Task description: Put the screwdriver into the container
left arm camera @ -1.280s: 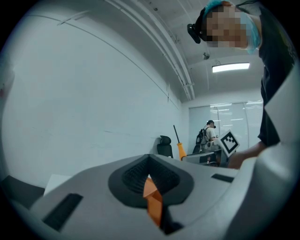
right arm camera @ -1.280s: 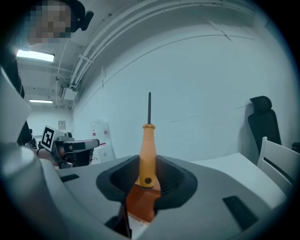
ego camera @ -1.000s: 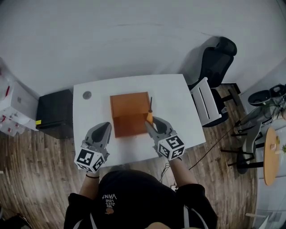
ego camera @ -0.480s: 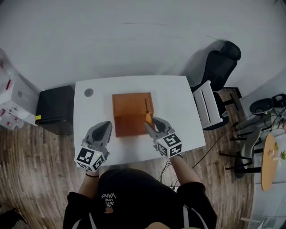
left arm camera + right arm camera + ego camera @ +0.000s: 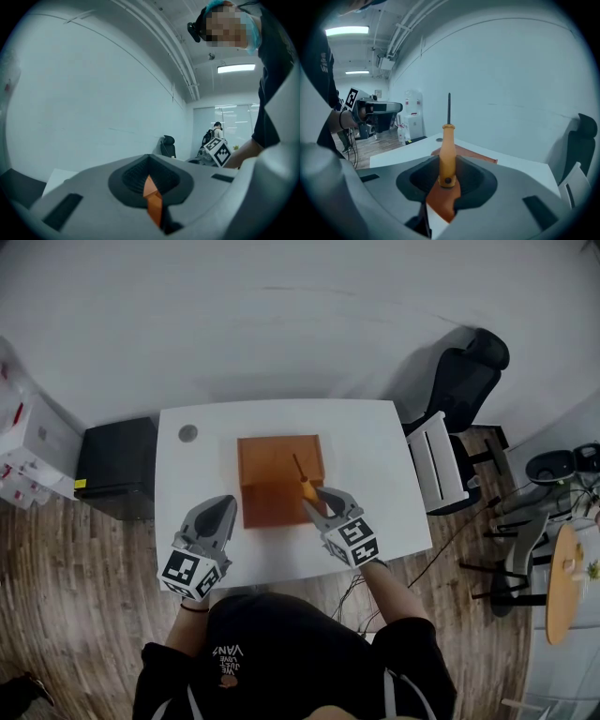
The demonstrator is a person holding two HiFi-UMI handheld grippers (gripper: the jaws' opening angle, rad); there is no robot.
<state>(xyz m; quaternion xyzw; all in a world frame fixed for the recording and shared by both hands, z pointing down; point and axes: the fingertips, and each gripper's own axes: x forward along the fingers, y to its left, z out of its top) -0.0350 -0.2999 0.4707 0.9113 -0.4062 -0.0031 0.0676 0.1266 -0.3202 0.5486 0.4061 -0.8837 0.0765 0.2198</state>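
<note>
Right gripper (image 5: 315, 497) clamps the screwdriver (image 5: 302, 476) by its orange handle, with the shaft angled over the open orange container (image 5: 262, 460) on the white table (image 5: 375, 451). Left gripper (image 5: 221, 506) sits idle beside the container, jaws together and empty. Screwdriver not yet inside; lowering and release remain.

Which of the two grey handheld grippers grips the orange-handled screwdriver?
The right gripper: its jaws clamp the orange-handled screwdriver by the handle, dark shaft pointing over the brown box. The left gripper, jaws together, holds nothing.
</note>
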